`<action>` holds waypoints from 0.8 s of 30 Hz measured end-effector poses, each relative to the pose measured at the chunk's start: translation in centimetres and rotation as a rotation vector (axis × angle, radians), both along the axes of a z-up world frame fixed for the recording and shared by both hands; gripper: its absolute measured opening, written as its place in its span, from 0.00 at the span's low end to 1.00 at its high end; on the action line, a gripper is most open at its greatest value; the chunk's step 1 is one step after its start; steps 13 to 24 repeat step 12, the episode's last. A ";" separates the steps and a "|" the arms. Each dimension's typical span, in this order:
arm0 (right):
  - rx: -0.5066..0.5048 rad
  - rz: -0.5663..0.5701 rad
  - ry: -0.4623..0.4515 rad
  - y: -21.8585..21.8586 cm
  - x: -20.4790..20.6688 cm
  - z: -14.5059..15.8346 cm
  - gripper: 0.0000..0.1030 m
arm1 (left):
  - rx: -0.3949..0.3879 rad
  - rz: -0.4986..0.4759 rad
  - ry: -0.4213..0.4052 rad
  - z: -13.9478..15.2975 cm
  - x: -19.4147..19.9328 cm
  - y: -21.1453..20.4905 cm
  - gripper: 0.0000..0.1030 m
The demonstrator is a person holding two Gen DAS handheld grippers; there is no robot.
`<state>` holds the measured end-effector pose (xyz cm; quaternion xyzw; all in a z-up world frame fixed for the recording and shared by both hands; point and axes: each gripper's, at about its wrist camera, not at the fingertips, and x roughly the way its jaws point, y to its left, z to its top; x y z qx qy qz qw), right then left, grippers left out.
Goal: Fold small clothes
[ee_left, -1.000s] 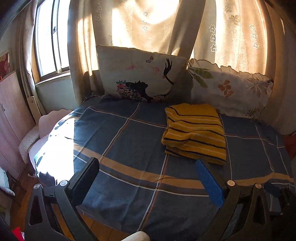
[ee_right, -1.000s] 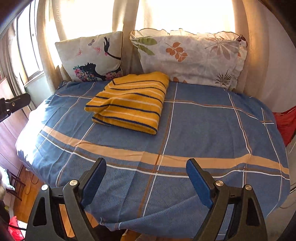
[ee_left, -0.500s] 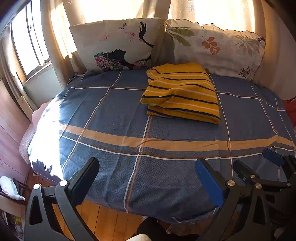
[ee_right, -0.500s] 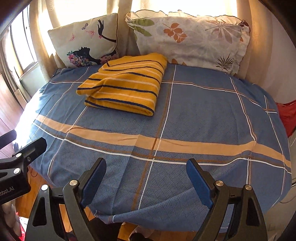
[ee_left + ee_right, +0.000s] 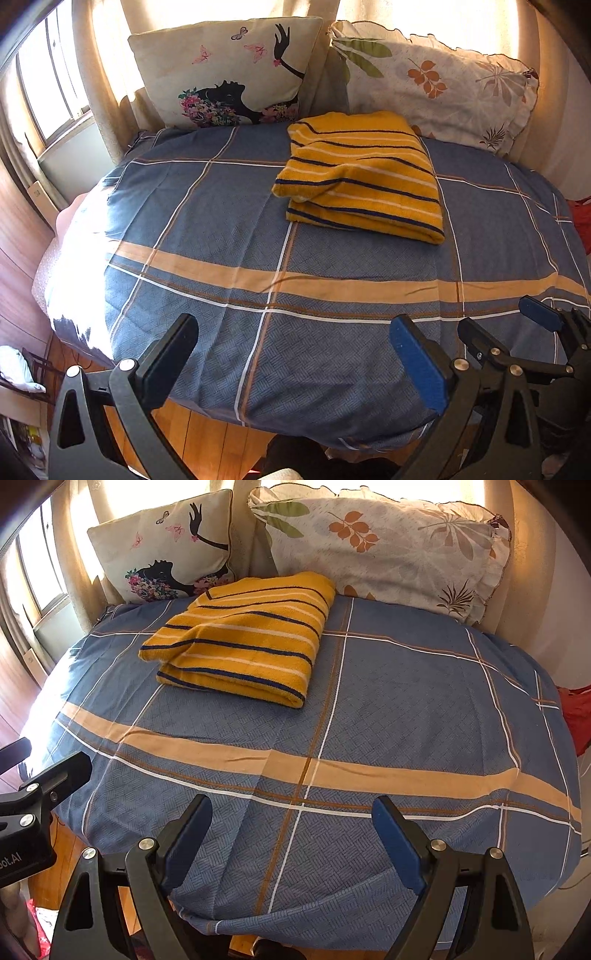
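Note:
A yellow garment with dark and white stripes (image 5: 364, 177) lies folded in a thick stack at the back of the blue plaid bed cover (image 5: 221, 229), just in front of the pillows. It also shows in the right wrist view (image 5: 243, 642). My left gripper (image 5: 295, 339) is open and empty, over the bed's near edge, well short of the garment. My right gripper (image 5: 291, 819) is open and empty, also at the near edge. The right gripper shows at the lower right of the left wrist view (image 5: 517, 332). The left gripper's fingers (image 5: 55, 771) show at the left edge of the right wrist view.
Two pillows lean on the curtains behind the garment: one with a black silhouette print (image 5: 225, 74), one with leaf prints (image 5: 436, 81). A red cloth (image 5: 576, 709) lies off the bed's right side. Wooden floor (image 5: 207, 435) is below the near edge.
Both grippers have pulled back from the garment towards the bed's near edge and risen, so more of the bed shows. The folded garment has not moved. Both stay open.

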<state>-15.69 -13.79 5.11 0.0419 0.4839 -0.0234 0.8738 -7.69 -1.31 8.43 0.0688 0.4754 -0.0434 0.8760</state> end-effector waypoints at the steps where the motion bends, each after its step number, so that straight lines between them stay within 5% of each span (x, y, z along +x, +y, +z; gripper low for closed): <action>1: -0.001 0.000 0.003 0.2 0.0 -0.1 0.89 | 0.001 0.000 0.006 -0.1 0.1 0.0 1.00; 24: 0.007 0.010 0.027 0.7 0.5 -0.7 0.89 | -0.011 -0.001 0.040 -0.9 0.1 0.1 1.00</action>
